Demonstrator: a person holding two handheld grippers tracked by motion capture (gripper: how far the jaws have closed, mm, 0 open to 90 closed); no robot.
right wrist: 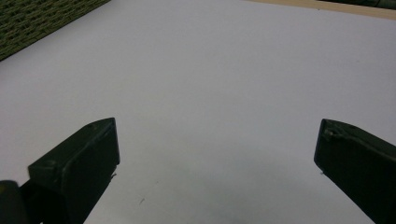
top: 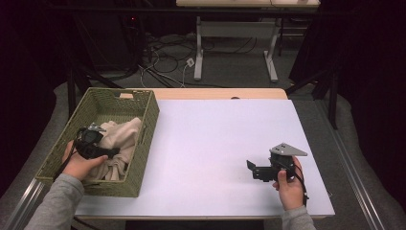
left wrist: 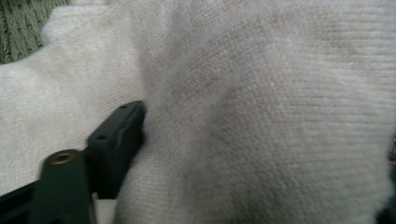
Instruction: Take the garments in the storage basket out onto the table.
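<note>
A cream knit cloth lies bunched in a green woven basket at the table's left. My left gripper reaches into the basket from the left, and its jaws are shut on a thick fold of the cloth. One black finger presses into the side of that fold; the other is hidden behind the fabric at the right edge. My right gripper rests low over the white mat at the front right, pointing left. It stands open with nothing between its fingers.
The basket's green weave lies far off across the mat from the right gripper. A strip of bare wooden tabletop runs behind the mat. On the floor beyond are cables and another table's white legs.
</note>
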